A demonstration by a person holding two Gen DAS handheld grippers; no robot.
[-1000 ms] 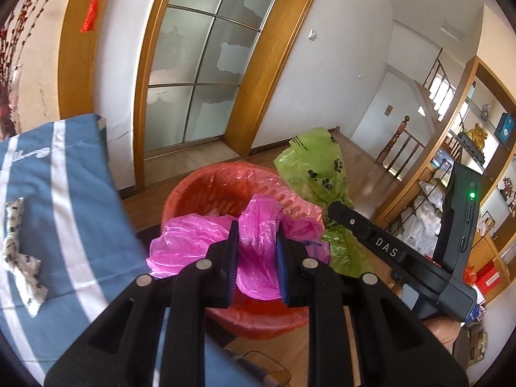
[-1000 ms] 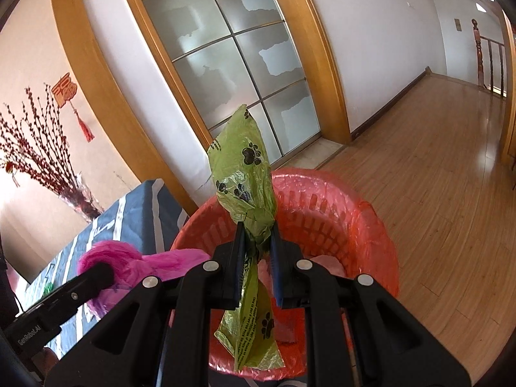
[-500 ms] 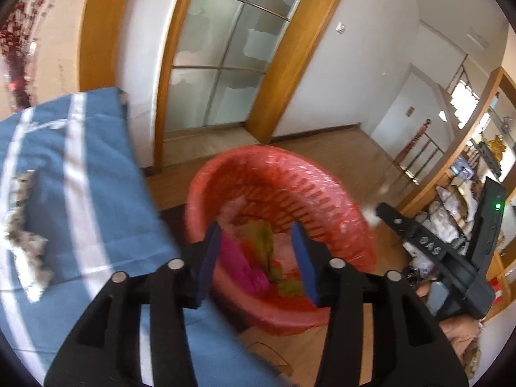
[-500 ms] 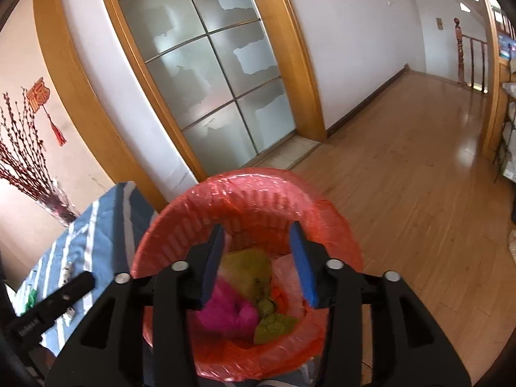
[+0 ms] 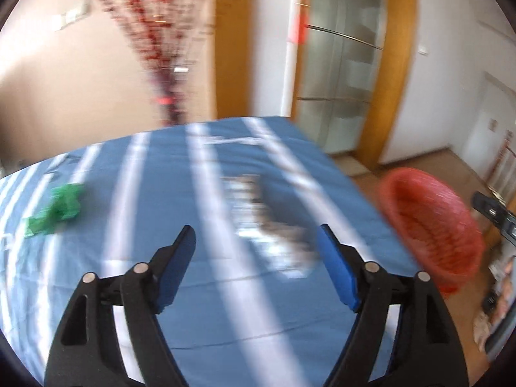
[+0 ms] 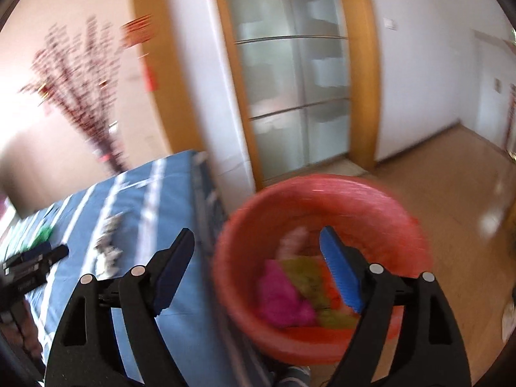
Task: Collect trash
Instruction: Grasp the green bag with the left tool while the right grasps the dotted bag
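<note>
Both grippers' fingers just spread wide, empty: left gripper [image 5: 256, 238], right gripper [image 6: 258, 242]; writing unreadable.

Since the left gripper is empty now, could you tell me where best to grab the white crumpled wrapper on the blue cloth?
Probably its raised middle, from above: the wrapper lies flat and long on the cloth, so open jaws should straddle its narrow width. Blur hides finer detail.

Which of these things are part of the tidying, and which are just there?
Part of the job: red basket, pink bag, green bag, green scrap, white wrapper.
Just there: striped cloth, red branches, glass door.
</note>
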